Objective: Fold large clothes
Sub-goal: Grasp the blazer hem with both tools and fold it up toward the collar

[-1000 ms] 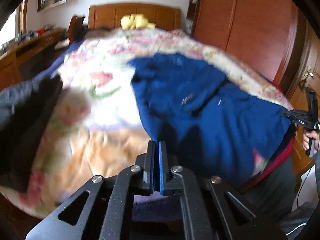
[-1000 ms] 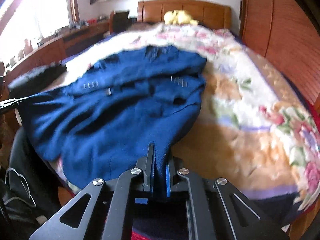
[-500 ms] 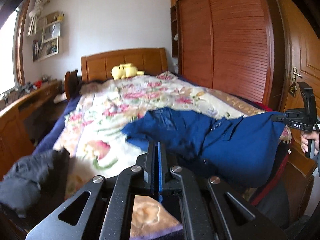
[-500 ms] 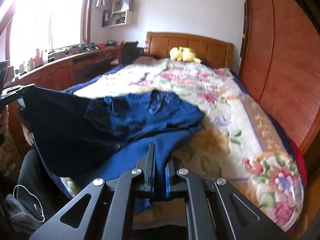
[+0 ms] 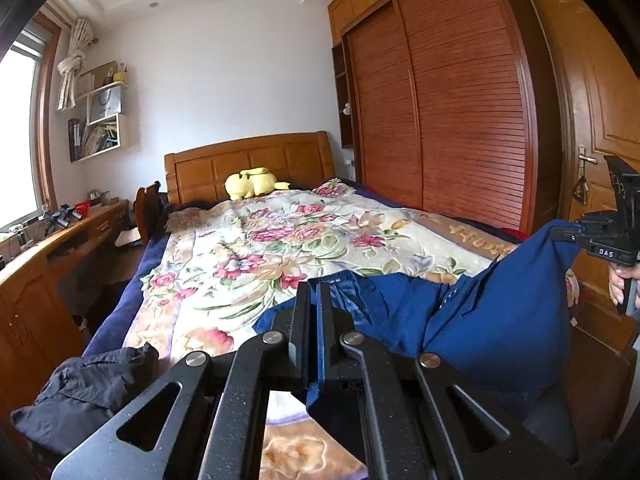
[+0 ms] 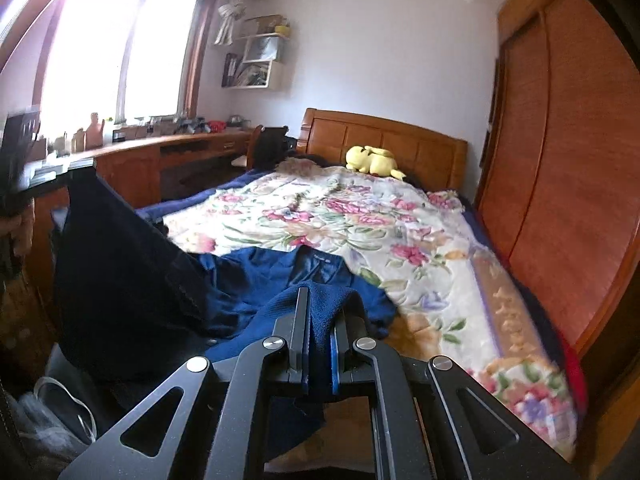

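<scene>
A large dark blue garment [image 5: 492,320] lies at the foot of the bed, on a floral blanket [image 5: 280,248]. Its near edge is lifted and stretched between both grippers, while its collar end [image 6: 316,260] rests on the blanket. My left gripper [image 5: 313,288] is shut on a thin edge of the blue cloth. My right gripper [image 6: 322,304] is shut on a thicker bunch of the same cloth. In the left wrist view the right gripper [image 5: 560,233] pinches the raised corner at far right, with a hand [image 5: 618,288] on its handle. In the right wrist view the left gripper [image 6: 82,168] holds the other corner up.
A black garment [image 5: 84,392] is heaped at the bed's near left corner. A yellow plush toy [image 5: 252,186] sits by the wooden headboard [image 5: 248,160]. A slatted wardrobe [image 5: 448,120] and a door [image 5: 600,100] line the right side. A long desk [image 6: 168,156] and a chair [image 6: 268,144] run under the window.
Both grippers have risen and tilted up, so the room shows above the bed. The blue garment's near edge came up off the blanket with them and now hangs between them.
</scene>
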The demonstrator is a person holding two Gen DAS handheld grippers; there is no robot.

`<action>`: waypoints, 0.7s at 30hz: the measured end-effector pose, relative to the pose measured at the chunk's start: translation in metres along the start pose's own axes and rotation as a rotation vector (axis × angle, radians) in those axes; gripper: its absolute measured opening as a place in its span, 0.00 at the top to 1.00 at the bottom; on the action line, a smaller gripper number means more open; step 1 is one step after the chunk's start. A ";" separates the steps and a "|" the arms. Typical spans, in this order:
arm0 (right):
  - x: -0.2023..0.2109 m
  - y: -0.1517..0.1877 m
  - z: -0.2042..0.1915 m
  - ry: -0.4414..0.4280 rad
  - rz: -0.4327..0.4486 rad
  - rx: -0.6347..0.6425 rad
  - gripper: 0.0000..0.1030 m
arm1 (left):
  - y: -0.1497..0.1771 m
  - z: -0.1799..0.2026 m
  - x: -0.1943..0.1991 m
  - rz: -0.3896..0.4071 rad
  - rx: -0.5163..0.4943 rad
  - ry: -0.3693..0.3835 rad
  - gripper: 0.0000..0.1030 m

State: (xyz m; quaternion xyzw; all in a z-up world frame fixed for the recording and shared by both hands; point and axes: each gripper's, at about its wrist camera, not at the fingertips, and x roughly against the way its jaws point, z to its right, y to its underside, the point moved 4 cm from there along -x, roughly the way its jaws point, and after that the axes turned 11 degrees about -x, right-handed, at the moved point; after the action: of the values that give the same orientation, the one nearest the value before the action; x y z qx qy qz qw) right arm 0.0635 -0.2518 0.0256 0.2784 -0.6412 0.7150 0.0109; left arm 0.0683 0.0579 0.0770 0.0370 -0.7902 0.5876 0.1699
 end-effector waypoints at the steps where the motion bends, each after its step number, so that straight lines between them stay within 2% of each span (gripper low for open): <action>1: 0.000 0.002 0.002 0.001 0.001 -0.003 0.94 | 0.000 0.000 0.002 0.005 -0.001 -0.002 0.97; 7: 0.007 0.004 0.006 0.006 0.010 -0.006 0.94 | 0.003 -0.004 0.005 0.019 0.008 -0.015 0.97; 13: -0.004 0.003 0.002 0.013 -0.013 -0.005 0.94 | 0.015 -0.013 -0.018 -0.016 0.025 -0.025 0.97; 17: -0.033 0.005 0.005 0.011 -0.054 0.001 0.94 | 0.029 -0.020 -0.048 -0.065 0.030 -0.036 0.97; 21: -0.094 0.006 0.018 0.017 -0.123 -0.005 0.94 | 0.045 -0.033 -0.100 -0.128 0.041 -0.045 0.97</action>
State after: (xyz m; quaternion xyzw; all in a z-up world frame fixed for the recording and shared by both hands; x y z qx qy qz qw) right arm 0.1476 -0.2374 -0.0185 0.3114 -0.6244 0.7138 0.0611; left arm 0.1583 0.0888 0.0125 0.1041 -0.7778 0.5905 0.1883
